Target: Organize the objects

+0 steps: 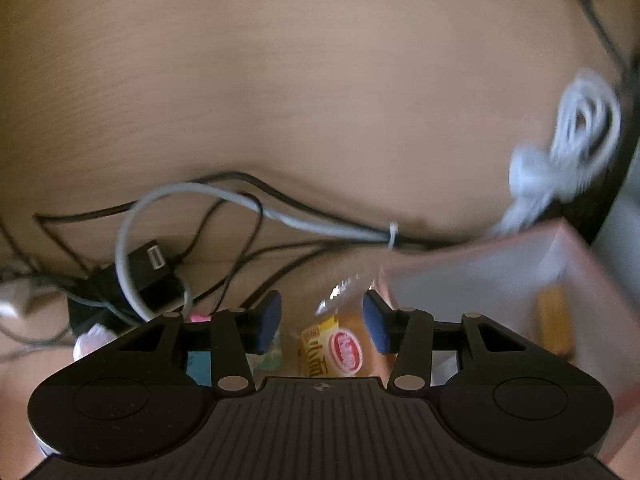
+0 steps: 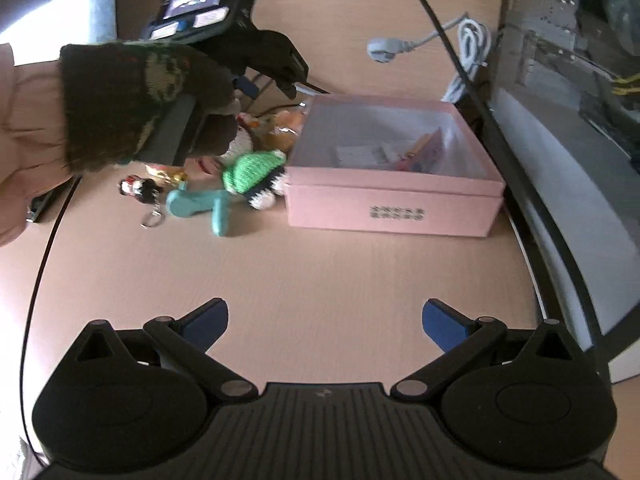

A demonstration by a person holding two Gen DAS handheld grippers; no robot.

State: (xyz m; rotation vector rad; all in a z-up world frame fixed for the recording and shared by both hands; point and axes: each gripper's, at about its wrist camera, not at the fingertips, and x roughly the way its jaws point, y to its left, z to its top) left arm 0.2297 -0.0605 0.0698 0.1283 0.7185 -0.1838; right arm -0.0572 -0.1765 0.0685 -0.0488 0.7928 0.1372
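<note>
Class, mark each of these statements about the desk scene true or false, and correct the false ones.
1. The pink box has its lid on. False: it is open, with items inside.
2. The right gripper is open and holds nothing. True.
3. The teal toy lies inside the box. False: it lies on the desk beside it.
4. A snack packet shows between the left gripper fingers. True.
5. The white cable lies coiled beyond the box. True.

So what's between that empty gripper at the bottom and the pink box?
Nothing: in the right wrist view, only bare table lies between the open right gripper and the pink box. The toys sit left of the box.
</note>
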